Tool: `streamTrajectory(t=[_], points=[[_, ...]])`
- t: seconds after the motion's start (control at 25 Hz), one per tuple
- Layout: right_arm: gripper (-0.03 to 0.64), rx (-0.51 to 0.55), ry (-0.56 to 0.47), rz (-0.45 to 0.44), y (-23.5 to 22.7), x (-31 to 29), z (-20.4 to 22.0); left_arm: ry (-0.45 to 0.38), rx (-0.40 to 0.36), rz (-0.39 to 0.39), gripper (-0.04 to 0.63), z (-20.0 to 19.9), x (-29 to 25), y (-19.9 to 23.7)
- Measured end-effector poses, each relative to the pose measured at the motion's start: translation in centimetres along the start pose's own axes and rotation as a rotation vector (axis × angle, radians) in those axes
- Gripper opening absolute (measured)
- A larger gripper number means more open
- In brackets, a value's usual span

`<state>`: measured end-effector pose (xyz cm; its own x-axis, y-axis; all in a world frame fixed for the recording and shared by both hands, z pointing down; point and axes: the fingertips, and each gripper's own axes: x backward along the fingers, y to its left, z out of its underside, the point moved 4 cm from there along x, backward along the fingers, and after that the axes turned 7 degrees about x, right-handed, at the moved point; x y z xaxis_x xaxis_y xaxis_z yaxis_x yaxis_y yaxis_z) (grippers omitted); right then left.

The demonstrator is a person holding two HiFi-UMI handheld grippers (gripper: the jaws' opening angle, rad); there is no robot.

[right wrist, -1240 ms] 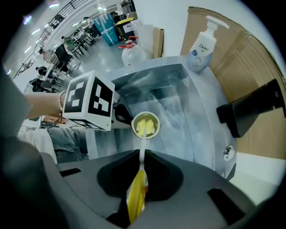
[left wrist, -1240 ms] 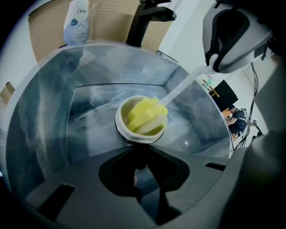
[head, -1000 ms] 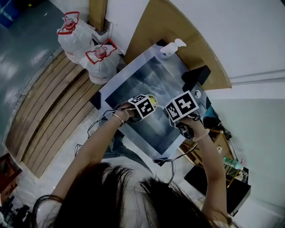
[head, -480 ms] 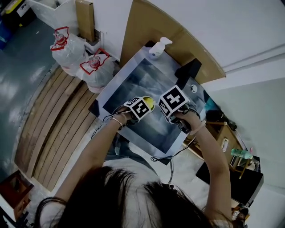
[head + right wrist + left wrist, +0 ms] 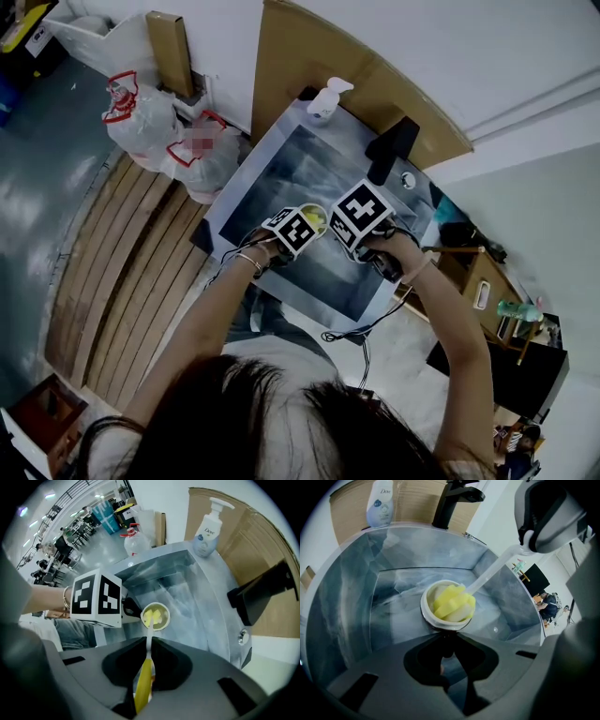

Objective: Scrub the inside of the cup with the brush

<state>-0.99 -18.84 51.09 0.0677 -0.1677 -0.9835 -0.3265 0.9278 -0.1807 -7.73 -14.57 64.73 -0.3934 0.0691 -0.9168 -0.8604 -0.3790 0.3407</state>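
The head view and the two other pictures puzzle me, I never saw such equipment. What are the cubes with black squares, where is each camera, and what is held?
There is no robot: a person carries two hand-held tools with tongs, and the cubes belong to these tools. The head view comes from a camera on the person's head, looking down into a grey sink. Each other picture comes from a camera on one tool, looking along its tongs. The left tongs are closed on the edge of a white cup. The right tongs grip the yellow handle of a brush, whose yellow sponge head is inside the cup. A soap bottle and a black tap stand behind the sink.
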Motion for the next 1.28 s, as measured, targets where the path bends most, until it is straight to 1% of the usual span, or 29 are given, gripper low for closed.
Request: streamTrajectory(t=[0.12,0.28,0.48,0.6,0.76,0.96,1.16,1.28], points=[[0.049,-0.023,-0.034,0.005,-0.4,0.3,-0.6,0.002,0.001,0.0,0.067,0.0,0.0,0.1],[0.048,-0.039,-0.077,0.046,-1.3,1.0,-1.8,0.004,0.0,0.0,0.068,0.1,0.0,0.0],[0.046,-0.015,-0.055,0.097,-1.8,1.0,-1.7,0.001,0.001,0.001,0.067,0.0,0.0,0.0],[0.046,-0.018,-0.042,0.109,-2.1,0.8,-1.1,0.004,-0.001,0.0,0.069,0.0,0.0,0.0],[0.046,-0.028,-0.028,0.097,-1.9,0.7,0.0,0.001,0.0,0.0,0.069,0.1,0.0,0.0],[0.046,-0.033,-0.028,0.06,-1.0,0.6,1.1,0.004,0.001,0.0,0.069,0.1,0.0,0.1],[0.046,-0.067,-0.081,0.0,-0.1,0.9,1.0,0.005,0.002,-0.001,0.069,0.1,-0.1,0.1],[0.046,-0.082,-0.115,-0.005,0.0,1.1,0.7,0.009,0.003,-0.003,0.069,0.2,0.0,0.1]])
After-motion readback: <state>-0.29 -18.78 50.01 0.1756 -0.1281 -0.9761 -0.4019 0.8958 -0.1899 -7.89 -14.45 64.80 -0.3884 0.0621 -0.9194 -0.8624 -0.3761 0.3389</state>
